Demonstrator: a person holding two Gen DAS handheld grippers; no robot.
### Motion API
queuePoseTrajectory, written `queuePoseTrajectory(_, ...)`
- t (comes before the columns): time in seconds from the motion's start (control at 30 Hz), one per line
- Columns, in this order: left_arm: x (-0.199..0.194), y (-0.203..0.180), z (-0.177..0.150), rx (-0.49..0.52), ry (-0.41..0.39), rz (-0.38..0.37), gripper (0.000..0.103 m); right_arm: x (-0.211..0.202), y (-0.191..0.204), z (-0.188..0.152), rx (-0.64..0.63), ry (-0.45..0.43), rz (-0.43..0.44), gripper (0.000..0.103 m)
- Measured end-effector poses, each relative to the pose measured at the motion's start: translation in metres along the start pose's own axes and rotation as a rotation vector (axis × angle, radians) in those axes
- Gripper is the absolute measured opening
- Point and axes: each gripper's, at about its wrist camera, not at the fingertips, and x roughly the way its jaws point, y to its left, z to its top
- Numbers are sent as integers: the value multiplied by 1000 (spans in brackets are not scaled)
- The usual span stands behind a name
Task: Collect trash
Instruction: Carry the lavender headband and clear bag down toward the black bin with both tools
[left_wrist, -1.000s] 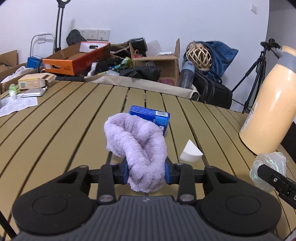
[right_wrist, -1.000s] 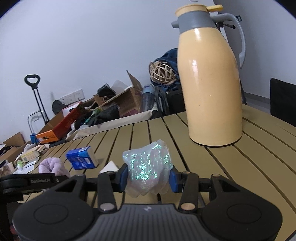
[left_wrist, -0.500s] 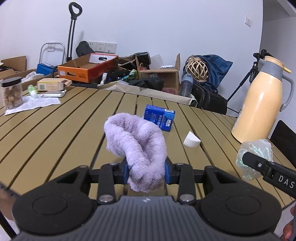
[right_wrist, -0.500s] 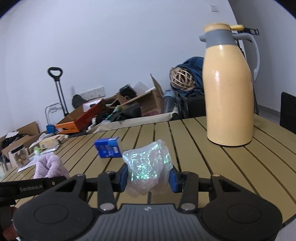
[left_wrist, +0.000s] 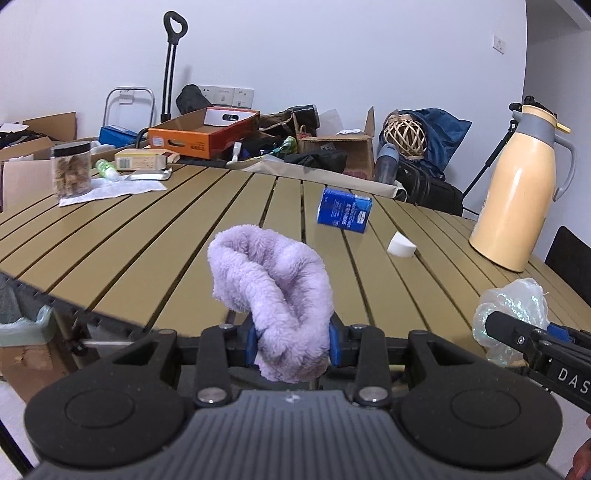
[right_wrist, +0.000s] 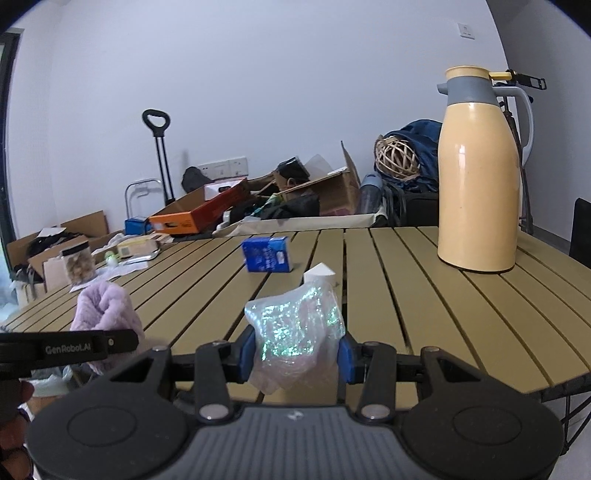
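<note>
Showing only leftward: lined bin (left_wrist: 22, 328); left claw (left_wrist: 291, 345) grips cloth (left_wrist: 273, 291).

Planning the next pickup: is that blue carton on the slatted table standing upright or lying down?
Lying down. The blue rectangular carton rests on a long side on the tan slatted table, its printed face sideways, beside the small white wedge.

A plain white wall (right_wrist: 295, 92) closes the room behind, carrying a row of sockets (left_wrist: 226, 95) low down and a single switch plate (right_wrist: 464, 30) high at the right. The desk (left_wrist: 155, 236) is made of tan slats with dark gaps running away from the camera. Beyond its far edge, clutter is heaped against the wall: an orange cardboard box (left_wrist: 201, 134), an open brown carton (left_wrist: 345, 146), a woven rattan ball (left_wrist: 404, 134) on a blue bag (left_wrist: 448, 129), and a black trolley handle (left_wrist: 173, 55). A dark door frame (right_wrist: 5, 147) edges the left. Light is even and soft.
</note>
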Motion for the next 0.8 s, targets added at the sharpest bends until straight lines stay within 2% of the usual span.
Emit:
queuePoseTrajectory(0.4, -31, 1, -44, 75, 51, 8, 35, -36, 11, -42, -39, 60, 11, 43)
queuePoseTrajectory(0.8, -51, -2, -88, 174, 117, 10, 35, -53, 22, -90, -102, 193, 20, 43)
